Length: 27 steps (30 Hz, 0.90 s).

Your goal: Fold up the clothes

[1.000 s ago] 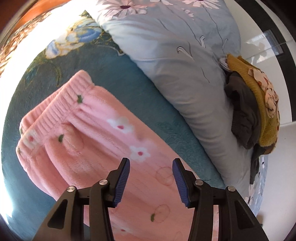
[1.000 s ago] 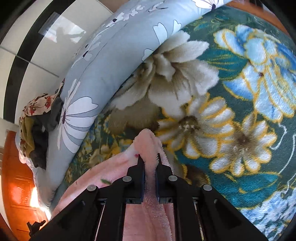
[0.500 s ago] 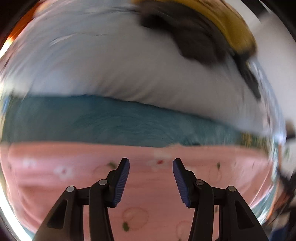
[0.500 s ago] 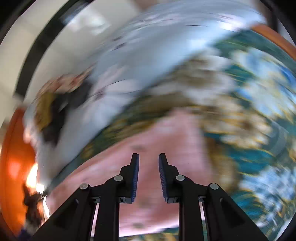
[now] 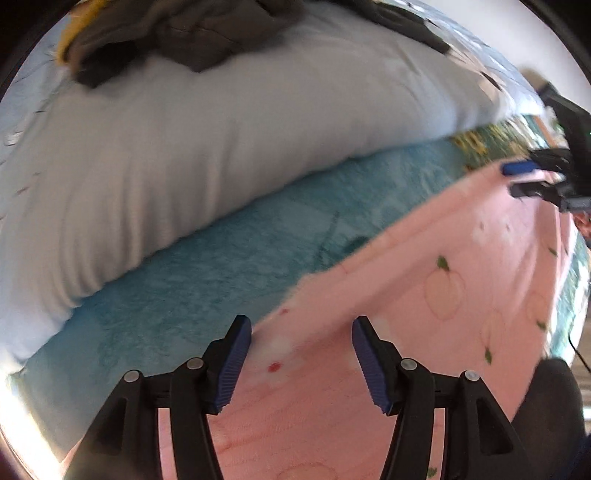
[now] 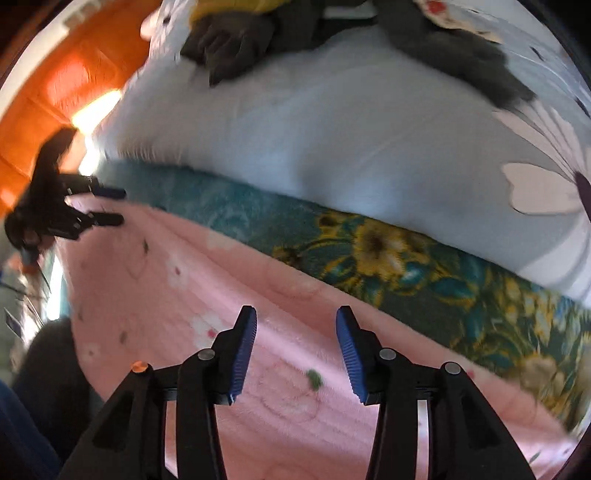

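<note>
Pink fleece trousers (image 5: 424, 314) with a flower and peach print lie flat on the teal floral blanket (image 5: 229, 273). My left gripper (image 5: 301, 363) hovers open over one end of the pink cloth, nothing between its blue pads. My right gripper (image 6: 295, 354) is open too, low over the pink trousers (image 6: 240, 295) at the other end. Each gripper shows in the other's view: the right gripper (image 5: 524, 181) at the far right edge, the left gripper (image 6: 107, 206) at the far left.
A long pale blue-grey pillow (image 5: 229, 122) runs along the far side of the blanket. A pile of dark grey and mustard-yellow clothes (image 6: 295, 33) sits on top of it. Orange wooden furniture (image 6: 48, 103) stands at the left in the right wrist view.
The right gripper let go of the pink trouser end and opened wide. Both grippers swung round to face the pillow, and the trousers now lie spread flat beneath them.
</note>
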Each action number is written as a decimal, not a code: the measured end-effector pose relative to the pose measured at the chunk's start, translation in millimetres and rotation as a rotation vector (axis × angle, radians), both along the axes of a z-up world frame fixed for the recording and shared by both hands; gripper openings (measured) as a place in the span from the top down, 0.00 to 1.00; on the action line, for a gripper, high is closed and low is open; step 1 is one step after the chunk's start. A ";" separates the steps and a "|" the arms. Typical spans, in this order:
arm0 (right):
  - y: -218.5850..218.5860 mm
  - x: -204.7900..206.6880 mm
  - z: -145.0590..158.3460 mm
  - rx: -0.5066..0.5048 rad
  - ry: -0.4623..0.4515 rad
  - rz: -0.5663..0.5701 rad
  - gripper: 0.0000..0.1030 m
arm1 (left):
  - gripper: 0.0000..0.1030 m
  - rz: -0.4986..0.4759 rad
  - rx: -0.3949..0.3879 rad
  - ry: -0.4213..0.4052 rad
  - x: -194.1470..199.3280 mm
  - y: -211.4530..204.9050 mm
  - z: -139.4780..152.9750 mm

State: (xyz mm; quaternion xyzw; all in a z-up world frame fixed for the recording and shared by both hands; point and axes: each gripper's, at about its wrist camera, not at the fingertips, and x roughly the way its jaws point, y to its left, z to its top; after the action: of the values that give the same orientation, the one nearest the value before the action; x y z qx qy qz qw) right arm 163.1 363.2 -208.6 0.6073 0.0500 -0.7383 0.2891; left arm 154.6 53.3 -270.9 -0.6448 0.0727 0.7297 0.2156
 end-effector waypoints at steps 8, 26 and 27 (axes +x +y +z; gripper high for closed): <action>0.7 9.1 -3.2 0.052 -0.029 0.044 0.80 | 0.73 -0.072 -0.032 0.034 8.2 -7.3 -1.5; -10.3 -28.5 -1.3 0.084 0.005 0.010 0.94 | 0.91 0.120 -0.018 0.073 -11.9 -46.5 4.3; 0.8 -20.6 1.3 0.069 0.012 -0.043 0.92 | 0.91 0.136 -0.012 0.074 -11.6 -48.9 4.2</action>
State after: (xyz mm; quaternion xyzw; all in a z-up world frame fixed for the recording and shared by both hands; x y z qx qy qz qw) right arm 142.5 364.0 -207.3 0.6133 0.0641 -0.7458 0.2520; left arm 143.0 4.4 -266.7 -0.6221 0.0411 0.7655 0.1590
